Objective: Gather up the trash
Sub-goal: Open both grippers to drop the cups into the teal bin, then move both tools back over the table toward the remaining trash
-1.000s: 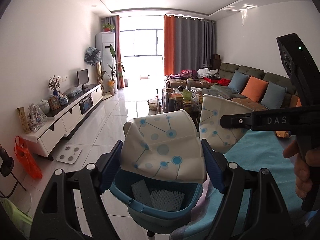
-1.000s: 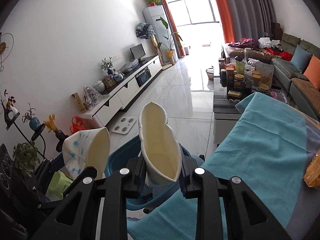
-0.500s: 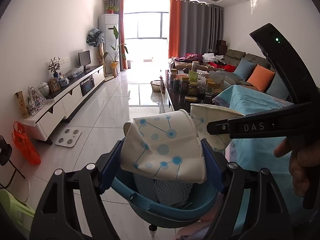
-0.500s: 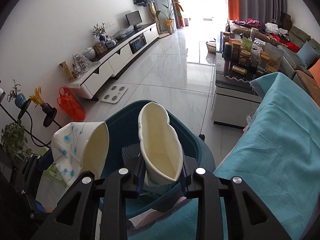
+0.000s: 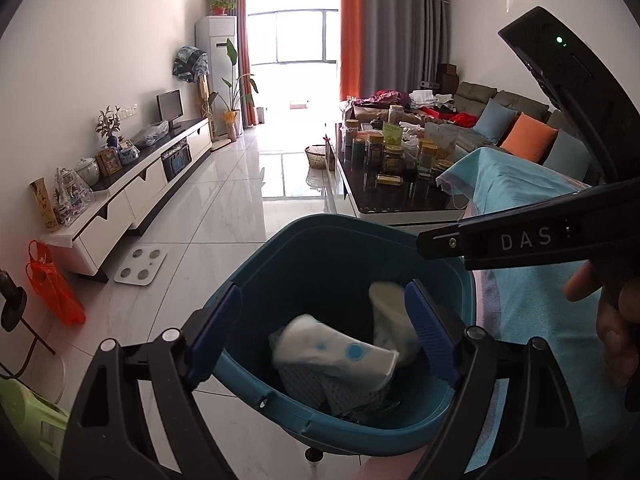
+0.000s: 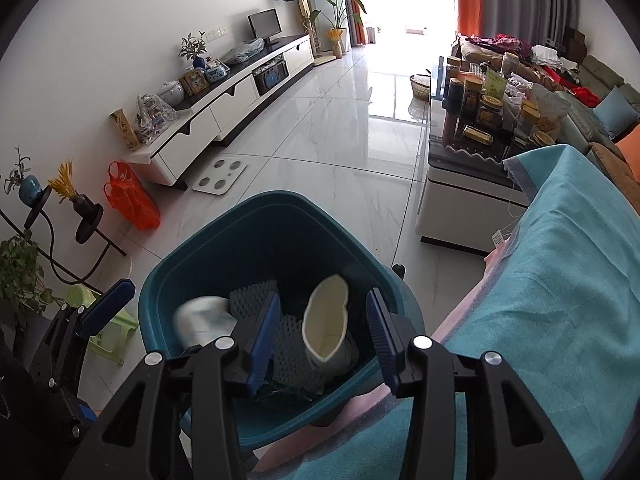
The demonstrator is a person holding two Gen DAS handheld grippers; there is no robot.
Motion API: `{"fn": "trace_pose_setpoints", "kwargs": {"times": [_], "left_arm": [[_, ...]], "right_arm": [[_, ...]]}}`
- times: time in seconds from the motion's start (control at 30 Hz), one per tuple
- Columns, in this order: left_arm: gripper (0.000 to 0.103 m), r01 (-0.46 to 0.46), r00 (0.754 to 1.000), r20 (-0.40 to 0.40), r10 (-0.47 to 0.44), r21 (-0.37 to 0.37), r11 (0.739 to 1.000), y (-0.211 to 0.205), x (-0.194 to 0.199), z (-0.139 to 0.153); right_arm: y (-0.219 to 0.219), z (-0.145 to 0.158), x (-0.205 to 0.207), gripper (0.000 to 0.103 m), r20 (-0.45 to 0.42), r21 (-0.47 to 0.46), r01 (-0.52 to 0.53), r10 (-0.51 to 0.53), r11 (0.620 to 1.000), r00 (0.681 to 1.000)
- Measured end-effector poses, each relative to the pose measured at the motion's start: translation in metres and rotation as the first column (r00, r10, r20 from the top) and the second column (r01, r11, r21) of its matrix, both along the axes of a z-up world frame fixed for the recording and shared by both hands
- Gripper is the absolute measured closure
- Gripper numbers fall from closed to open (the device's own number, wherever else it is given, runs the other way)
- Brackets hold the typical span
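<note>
Both claws have just been opening: the left claw [image 5: 320, 332] and right claw [image 6: 320, 344] are spread, nothing pinched, and both paper cups [image 6: 326, 328] are seen inside the teal bin [image 6: 256, 216].

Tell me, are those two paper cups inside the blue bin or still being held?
Inside. Both paper cups lie loose in the blue bin on grey mesh scrap; the right gripper and left gripper stand open, just released.
</note>
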State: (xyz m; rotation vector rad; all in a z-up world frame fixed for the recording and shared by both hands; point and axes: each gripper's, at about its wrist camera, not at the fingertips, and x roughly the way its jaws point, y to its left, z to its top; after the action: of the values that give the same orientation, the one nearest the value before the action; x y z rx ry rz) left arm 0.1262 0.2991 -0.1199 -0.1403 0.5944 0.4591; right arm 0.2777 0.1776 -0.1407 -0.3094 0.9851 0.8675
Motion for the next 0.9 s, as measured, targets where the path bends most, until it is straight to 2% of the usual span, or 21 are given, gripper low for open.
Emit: {"fn": "trace_pose_setpoints", "kwargs": {"times": [0.2,0.33,0.43,0.53,0.9], "left_arm": [[0.015,-0.02,1.0,0.025,0.019,0.012,1.0,-0.001,0.002,0.01],[0.009,-0.034,0.997,0.066,0.033,0.015,0.999,-0.005,-0.004,0.025],[0.006,-0.035,0.994,0.101,0.032,0.021,0.999,-0.011,-0.009,0.04],[0.006,-0.031,0.991,0.128,0.027,0.027,0.999,-0.019,-0.014,0.053],[0.006,0.011,0.984,0.179,-0.02,0.055,0.998,-0.052,-0.018,0.087]], "right_arm": [[-0.014,0.01,0.005,0.059,0.005,0.052,0.027,-0.027,0.998,1.0],[-0.033,0.023,0.003,0.049,0.027,0.112,0.047,-0.051,0.993,0.998],[-0.046,0.034,0.001,0.048,0.054,0.143,0.059,-0.068,0.988,0.996],[-0.059,0.044,0.0,0.036,0.085,0.166,0.073,-0.088,0.983,0.993],[-0.113,0.069,-0.005,0.014,0.183,0.239,0.137,-0.183,0.961,0.966]]}}
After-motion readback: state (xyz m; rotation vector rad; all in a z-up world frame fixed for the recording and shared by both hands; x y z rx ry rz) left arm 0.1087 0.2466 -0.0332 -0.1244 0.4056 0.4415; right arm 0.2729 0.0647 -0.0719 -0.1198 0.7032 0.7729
